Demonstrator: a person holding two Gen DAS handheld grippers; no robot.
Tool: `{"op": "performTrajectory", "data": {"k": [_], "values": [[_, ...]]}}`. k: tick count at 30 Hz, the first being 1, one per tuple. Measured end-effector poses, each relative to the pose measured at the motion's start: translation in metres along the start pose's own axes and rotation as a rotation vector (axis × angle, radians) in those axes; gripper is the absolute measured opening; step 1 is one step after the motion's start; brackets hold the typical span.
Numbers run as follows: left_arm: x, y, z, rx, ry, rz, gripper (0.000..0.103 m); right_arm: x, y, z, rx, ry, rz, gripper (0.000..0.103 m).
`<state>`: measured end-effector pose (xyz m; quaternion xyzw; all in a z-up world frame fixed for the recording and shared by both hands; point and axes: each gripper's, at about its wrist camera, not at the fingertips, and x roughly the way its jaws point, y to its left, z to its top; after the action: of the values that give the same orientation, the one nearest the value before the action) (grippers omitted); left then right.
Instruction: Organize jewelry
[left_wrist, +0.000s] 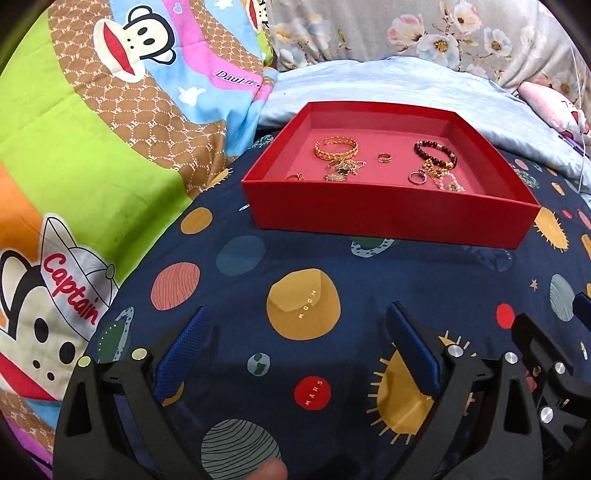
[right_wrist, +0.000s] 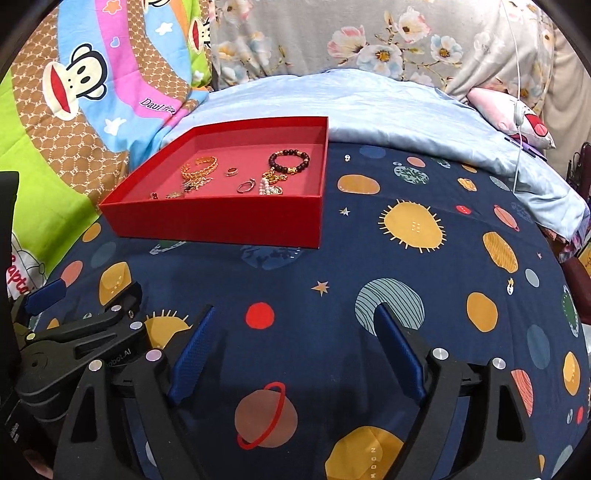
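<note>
A shallow red box (left_wrist: 388, 218) (right_wrist: 218, 221) sits on the navy planet-print sheet ahead of both grippers. Inside lie a gold bangle (left_wrist: 336, 147) (right_wrist: 199, 165), a dark bead bracelet (left_wrist: 435, 152) (right_wrist: 289, 161), a small ring (left_wrist: 383, 157) (right_wrist: 232, 171), a silver ring (left_wrist: 417, 177) (right_wrist: 246, 185), tangled gold chains (left_wrist: 343, 168) and a pearl piece (left_wrist: 451, 184) (right_wrist: 269, 189). My left gripper (left_wrist: 297, 314) is open and empty, well short of the box. My right gripper (right_wrist: 295, 314) is open and empty, near the box's right front. A tiny stud (right_wrist: 347, 158) lies on the sheet right of the box.
A monkey-print quilt (left_wrist: 92, 147) is piled to the left. A light blue pillow (left_wrist: 388, 85) and a floral cover (right_wrist: 369, 40) lie behind the box. A white cable (right_wrist: 517, 110) hangs at the far right. The right gripper's body (left_wrist: 546, 369) shows beside my left one.
</note>
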<state>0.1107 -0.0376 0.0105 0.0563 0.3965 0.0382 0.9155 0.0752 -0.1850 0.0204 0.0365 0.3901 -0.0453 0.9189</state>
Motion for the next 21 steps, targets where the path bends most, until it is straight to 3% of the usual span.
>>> {"op": "performTrajectory", "data": {"k": [8,21], "values": [[-0.0045,-0.0006,-0.0002,0.001,-0.02,0.044,0.094,-0.0017,0.0008,0.0002,-0.002,-0.009,0.008,0.084],[-0.008,0.0022,-0.0008,-0.013,-0.034,0.043,0.094,-0.0058,0.0021,0.0005,-0.004,-0.03,0.028,0.084]]}}
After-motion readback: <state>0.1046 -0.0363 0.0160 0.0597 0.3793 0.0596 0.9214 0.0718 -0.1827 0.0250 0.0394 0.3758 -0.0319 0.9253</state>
